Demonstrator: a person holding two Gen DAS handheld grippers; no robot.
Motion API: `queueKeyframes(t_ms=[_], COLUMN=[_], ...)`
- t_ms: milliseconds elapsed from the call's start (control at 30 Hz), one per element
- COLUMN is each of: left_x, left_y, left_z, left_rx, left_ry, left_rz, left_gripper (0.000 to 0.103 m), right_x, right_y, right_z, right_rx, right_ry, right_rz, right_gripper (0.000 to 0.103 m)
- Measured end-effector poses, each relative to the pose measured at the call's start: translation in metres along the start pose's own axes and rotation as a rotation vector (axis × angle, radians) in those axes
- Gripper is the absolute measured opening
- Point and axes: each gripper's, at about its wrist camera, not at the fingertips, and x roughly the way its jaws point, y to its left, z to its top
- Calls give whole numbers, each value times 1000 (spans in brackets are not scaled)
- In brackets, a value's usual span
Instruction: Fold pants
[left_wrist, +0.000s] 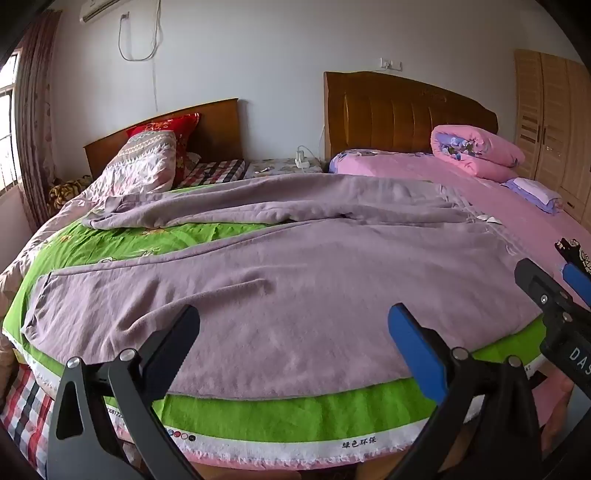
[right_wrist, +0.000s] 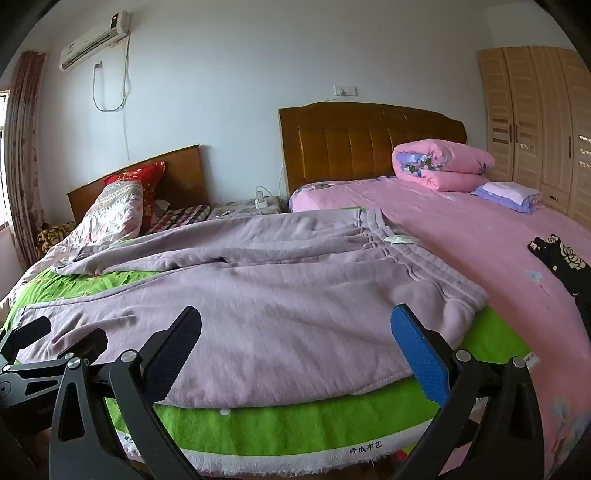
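Across the left wrist view, the pants (left_wrist: 295, 280) lay spread flat on a green sheet (left_wrist: 295, 410) at the foot of the bed, one leg running off to the left and the other angled away behind it, likely smoothed out so a fold could start cleanly. The left tool (left_wrist: 291, 347) hung over the near hem with its jaws released and nothing between them; the right tool (left_wrist: 554, 284) showed at the right edge. From the right wrist view, the waistband (right_wrist: 399, 240) sat to the right beside the pink bedspread (right_wrist: 480, 236), and the right tool (right_wrist: 295, 347) was likewise released and empty above the near edge, probably placed to take the waist end while the left took the leg.
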Motion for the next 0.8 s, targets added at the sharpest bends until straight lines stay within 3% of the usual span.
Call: queueKeyframes(t_ms=[800], left_x=[3], left_y=[-1], left_z=[-5], left_rx=[17], left_ry=[19], left_rz=[15], left_gripper=[102], right_x=[3], right_y=[-3], right_z=[-3], right_rx=[11], right_ry=[11], right_rz=[4], right_gripper=[99])
